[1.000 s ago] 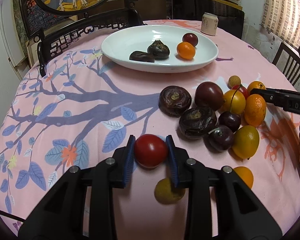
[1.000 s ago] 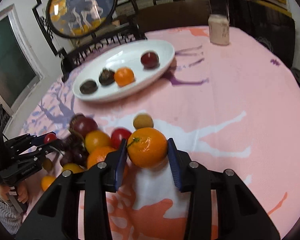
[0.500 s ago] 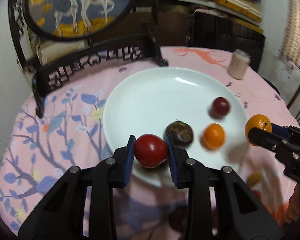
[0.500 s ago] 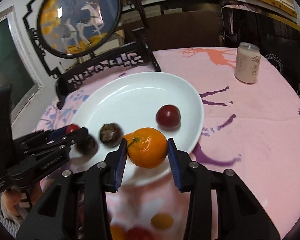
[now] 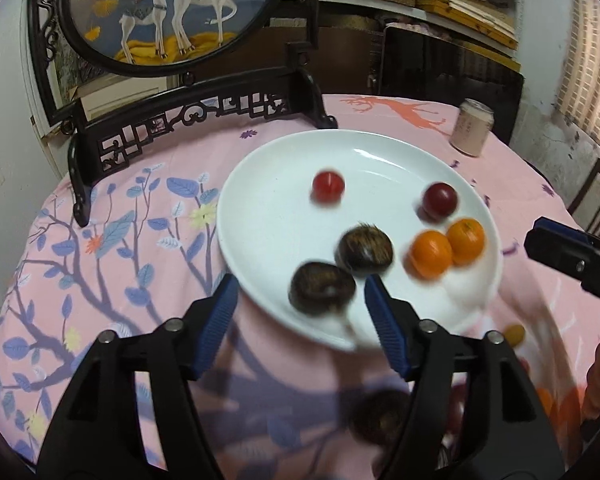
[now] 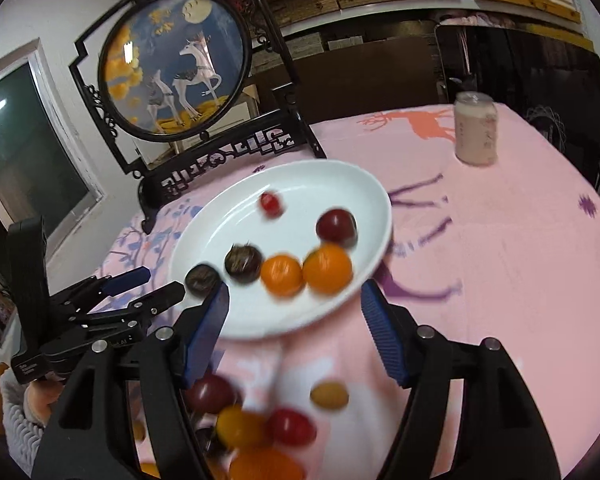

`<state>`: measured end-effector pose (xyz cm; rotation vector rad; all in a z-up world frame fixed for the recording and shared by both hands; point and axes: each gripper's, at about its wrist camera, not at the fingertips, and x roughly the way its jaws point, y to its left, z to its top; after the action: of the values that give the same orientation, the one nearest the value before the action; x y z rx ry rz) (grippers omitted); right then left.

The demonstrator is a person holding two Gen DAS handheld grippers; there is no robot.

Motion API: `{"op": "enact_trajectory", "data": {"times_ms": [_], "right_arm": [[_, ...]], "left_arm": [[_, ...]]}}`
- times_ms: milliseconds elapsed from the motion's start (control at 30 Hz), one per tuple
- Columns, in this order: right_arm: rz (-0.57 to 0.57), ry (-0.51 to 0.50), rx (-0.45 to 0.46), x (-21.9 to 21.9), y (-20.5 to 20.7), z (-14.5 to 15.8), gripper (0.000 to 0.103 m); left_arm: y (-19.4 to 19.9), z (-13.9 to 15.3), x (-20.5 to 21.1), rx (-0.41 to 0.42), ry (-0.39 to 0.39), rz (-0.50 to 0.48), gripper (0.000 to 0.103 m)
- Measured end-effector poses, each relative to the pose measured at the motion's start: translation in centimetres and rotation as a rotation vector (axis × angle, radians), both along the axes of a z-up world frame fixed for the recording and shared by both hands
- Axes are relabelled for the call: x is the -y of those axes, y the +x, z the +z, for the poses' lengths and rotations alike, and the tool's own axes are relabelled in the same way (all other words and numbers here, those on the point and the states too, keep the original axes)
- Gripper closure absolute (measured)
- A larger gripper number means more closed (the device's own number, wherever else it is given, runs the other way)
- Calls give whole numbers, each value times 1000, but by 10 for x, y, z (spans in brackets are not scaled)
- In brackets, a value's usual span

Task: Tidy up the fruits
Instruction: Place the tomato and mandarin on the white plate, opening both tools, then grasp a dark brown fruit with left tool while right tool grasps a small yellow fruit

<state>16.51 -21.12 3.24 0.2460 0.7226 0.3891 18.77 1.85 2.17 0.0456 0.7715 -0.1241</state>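
Over the white plate [image 5: 260,216] on the pink surface [image 5: 100,280], we see our left tool [image 5: 298,300] and right tool [image 6: 294,300] just sprung apart and empty, the red tomato [image 5: 328,187] and orange [image 6: 327,268] now lying on the plate.

Black handheld grippers I'm running, blue pads showing.
My left gripper [image 5: 300,304] and right gripper [image 6: 294,310] are showing silver screws on black frames; a white knitted sleeve [image 6: 18,420] is peeking in at eight o'clock.
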Motion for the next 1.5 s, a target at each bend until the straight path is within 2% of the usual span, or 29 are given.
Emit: {"op": "enact_trajectory", "data": {"times_ms": [133,333,500,567,600,633,700,767,833,900,967,1067,1167,1233,1267,1333,1400,1433,1500], "right_arm": [[-9,-12,-19,5,-24,-9,26],[-20,-9,20,12,-36,-3,23],[-22,-13,13,13,-34,-5,19],[-20,-13,12,13,-35,-5,19],[-20,-14,14,13,-36,-5,19],[-20,-15,16,14,-36,-5,19],[-25,-17,18,15,-36,-5,19],[-31,-14,17,17,-35,-5,19],[-33,-5,14,19,-35,-5,19],[-28,2,13,18,-35,-4,19],[-17,5,14,16,-37,-4,19],[-2,1,9,13,-38,-5,19],[11,1,-1,9,-38,-7,19],[13,-8,-5,8,-38,-8,19],[14,-12,-11,7,-37,-10,19],[9,-18,-42,7,-32,-17,19],[5,-18,-73,8,-28,-24,20],[7,-12,-92,8,-25,-28,27],[17,-4,-122,8,-21,-34,38]], "left_arm": [[-28,-4,6,6,37,-27,28],[-47,-23,14,-32,95,-38,27],[-49,-26,19,-45,67,-90,26],[-50,-31,27,-53,85,-124,26],[-51,-32,30,-36,110,-123,24],[-51,-32,29,-27,129,-110,18],[-47,-33,23,-36,133,-94,15],[-40,-33,4,-56,115,-50,12],[-36,-31,-16,-70,103,28,12],[-38,-29,-27,-79,75,57,13],[-44,-30,-24,-74,71,37,15],[-50,-40,-1,-66,180,-15,15],[-49,-45,3,-81,184,-35,15],[-47,-44,-3,-87,157,-21,28],[-45,-44,-6,-94,136,-17,31],[-43,-43,-11,-99,98,-14,48],[-45,-43,-8,-98,92,-23,56],[-46,-43,-6,-97,91,-37,62],[-48,-43,-1,-91,112,-35,62]]}}
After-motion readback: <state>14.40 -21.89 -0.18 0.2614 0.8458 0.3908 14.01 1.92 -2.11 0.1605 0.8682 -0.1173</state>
